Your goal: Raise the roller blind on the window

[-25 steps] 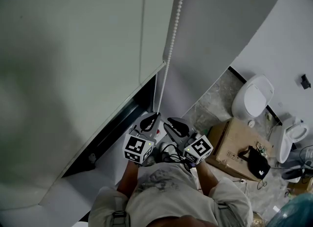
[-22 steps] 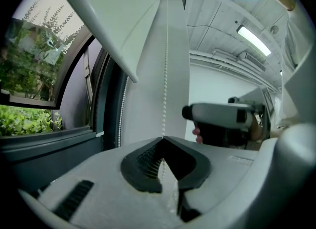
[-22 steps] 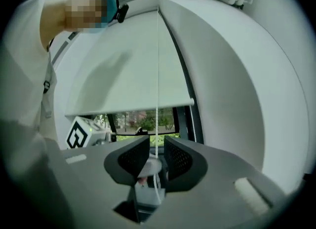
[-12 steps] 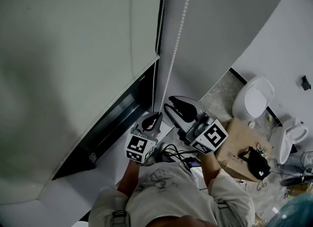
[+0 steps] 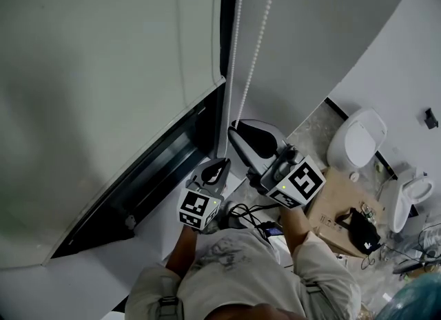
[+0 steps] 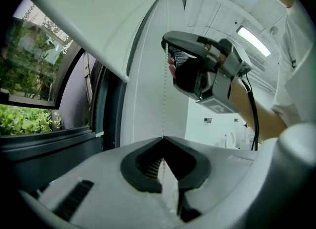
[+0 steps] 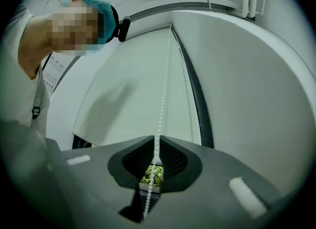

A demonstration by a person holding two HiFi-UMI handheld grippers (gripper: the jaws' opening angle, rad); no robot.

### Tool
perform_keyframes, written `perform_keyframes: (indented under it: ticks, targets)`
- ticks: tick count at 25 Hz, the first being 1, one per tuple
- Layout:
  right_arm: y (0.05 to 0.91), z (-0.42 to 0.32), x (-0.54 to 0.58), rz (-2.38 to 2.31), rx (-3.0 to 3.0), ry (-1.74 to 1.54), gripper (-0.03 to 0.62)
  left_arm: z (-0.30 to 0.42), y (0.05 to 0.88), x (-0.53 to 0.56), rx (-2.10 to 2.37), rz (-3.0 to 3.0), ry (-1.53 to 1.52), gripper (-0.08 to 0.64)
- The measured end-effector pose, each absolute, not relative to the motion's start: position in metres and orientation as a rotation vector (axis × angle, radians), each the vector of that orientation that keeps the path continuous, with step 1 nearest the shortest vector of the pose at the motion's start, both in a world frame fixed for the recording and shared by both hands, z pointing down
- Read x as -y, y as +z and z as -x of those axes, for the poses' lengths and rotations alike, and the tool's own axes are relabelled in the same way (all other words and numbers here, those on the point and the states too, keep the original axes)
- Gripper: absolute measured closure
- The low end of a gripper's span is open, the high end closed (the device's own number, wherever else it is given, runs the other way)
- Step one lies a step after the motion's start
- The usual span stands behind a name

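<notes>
- The left gripper (image 6: 163,139) fills the lower part of the view, its jaws closed tip to tip on the bead chain (image 6: 164,99).
- The chain runs straight up from those tips to the right gripper (image 6: 169,50).
- The right gripper sits higher and to the right, side-on, with its jaw tips at the chain.
- A black cable (image 6: 250,102) trails from it along the person's forearm (image 6: 259,122).
- The roller blind (image 6: 98,20) hangs at upper left, its bottom edge slanting across the view.
- Under that edge, the dark-framed window (image 6: 101,104) shows green foliage (image 6: 24,119) outside.
- A second, fainter strand of beads (image 6: 133,109) hangs by the frame.
</notes>
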State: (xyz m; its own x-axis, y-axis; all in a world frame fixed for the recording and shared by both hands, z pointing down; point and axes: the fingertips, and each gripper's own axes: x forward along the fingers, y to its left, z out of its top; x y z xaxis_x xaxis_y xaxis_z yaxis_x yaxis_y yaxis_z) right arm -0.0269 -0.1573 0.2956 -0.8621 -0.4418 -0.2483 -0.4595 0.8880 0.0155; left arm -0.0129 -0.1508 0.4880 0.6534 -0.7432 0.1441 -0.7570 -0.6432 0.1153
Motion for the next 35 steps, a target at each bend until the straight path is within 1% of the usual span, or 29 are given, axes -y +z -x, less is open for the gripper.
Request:
perform_keyframes:
  ticks: [1,4,9,13,27,35]
  targets:
    - [0.295,0.027,0.157,0.690,-2.818,0.116,0.569,0.012,0.489,0.150,1.237,-2.704,0.122,0.549]
    - [0.295,0.028,0.156,0.692,-2.807,0.103,0.577,0.013,0.489,0.151,1.236,-2.702,0.117,0.549]
    - [0.301,0.026,0.158,0.744,-2.785,0.140,0.580,0.014,0.492,0.154,1.236,-2.700,0.113,0.549]
    - [0.320,0.029,0.162,0.802,-2.833,0.192,0.581,0.013,0.511,0.155,1.232,-2.674,0.159,0.549]
    - [0.383,0.035,0.161,0.867,-2.894,0.105,0.581,0.022,0.576,0.149,1.228,-2.572,0.269,0.549]
    - [0.400,0.034,0.157,0.907,-2.908,0.097,0.581,0.021,0.588,0.146,1.227,-2.564,0.278,0.549]
